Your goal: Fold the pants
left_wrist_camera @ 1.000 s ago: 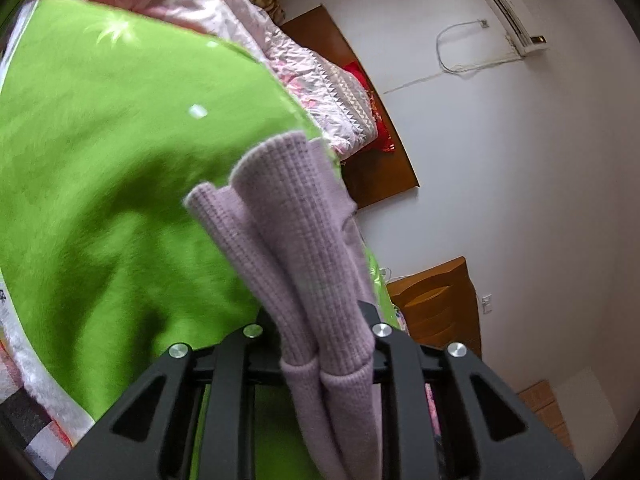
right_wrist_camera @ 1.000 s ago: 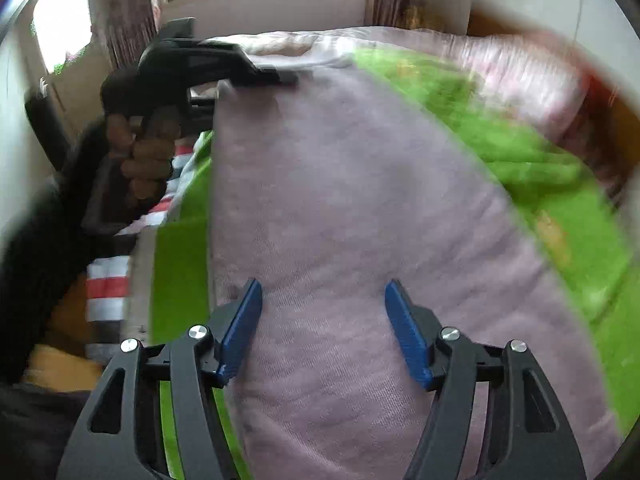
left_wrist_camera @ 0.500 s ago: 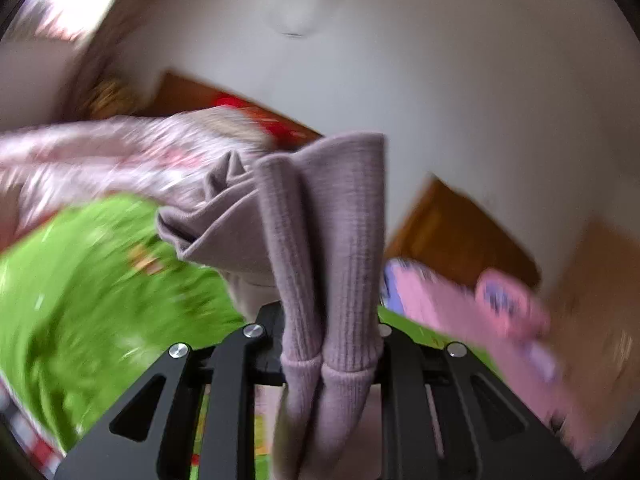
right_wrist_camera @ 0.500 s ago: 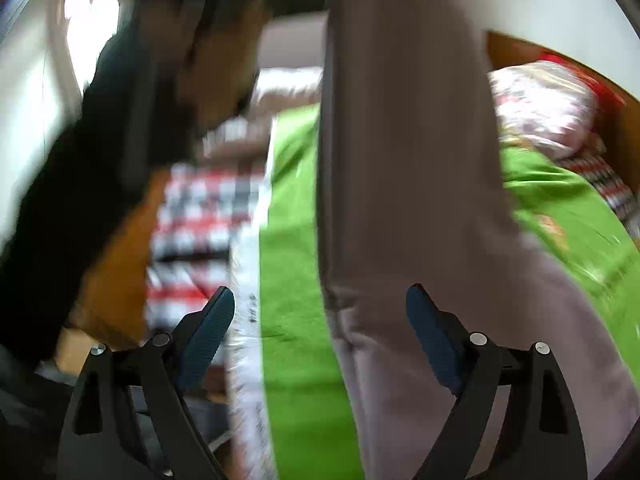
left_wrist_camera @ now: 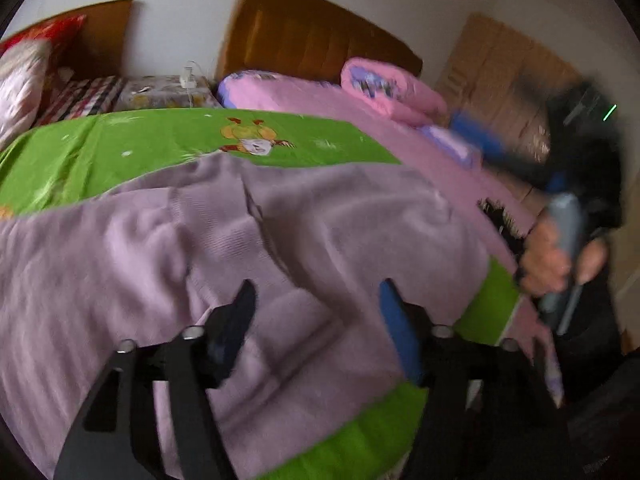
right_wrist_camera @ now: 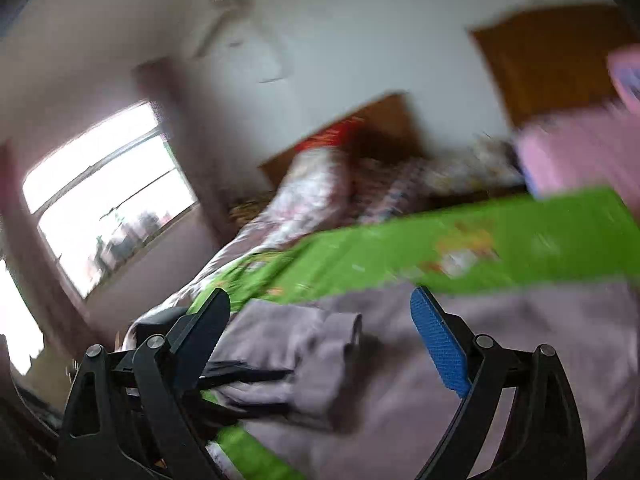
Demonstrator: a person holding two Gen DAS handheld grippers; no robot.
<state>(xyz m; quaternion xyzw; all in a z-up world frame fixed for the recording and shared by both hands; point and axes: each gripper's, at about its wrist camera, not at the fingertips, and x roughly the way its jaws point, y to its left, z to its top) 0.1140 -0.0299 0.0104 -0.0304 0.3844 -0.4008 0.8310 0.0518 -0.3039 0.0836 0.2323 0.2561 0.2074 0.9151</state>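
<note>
The lilac knit pants [left_wrist_camera: 248,248] lie spread over the green blanket [left_wrist_camera: 168,140] on the bed. My left gripper [left_wrist_camera: 316,312] is open and empty just above the cloth near its front edge. In the right wrist view the pants [right_wrist_camera: 460,360] fill the lower frame, with a bunched end [right_wrist_camera: 320,344] at the left. My right gripper [right_wrist_camera: 320,320] is open and empty above them. The right gripper also shows, blurred, in the left wrist view [left_wrist_camera: 492,152] at the right, held in a hand [left_wrist_camera: 556,252].
A pink quilt [left_wrist_camera: 392,88] and pink sheet lie at the bed's far right. Patterned pillows [left_wrist_camera: 24,76] and a wooden headboard [left_wrist_camera: 312,36] stand behind. A bright window [right_wrist_camera: 108,196] is at the left in the right wrist view.
My left gripper has let go of the pants' end and stands open. The pants have dropped from hanging onto the bed. Both views have swung fast.
</note>
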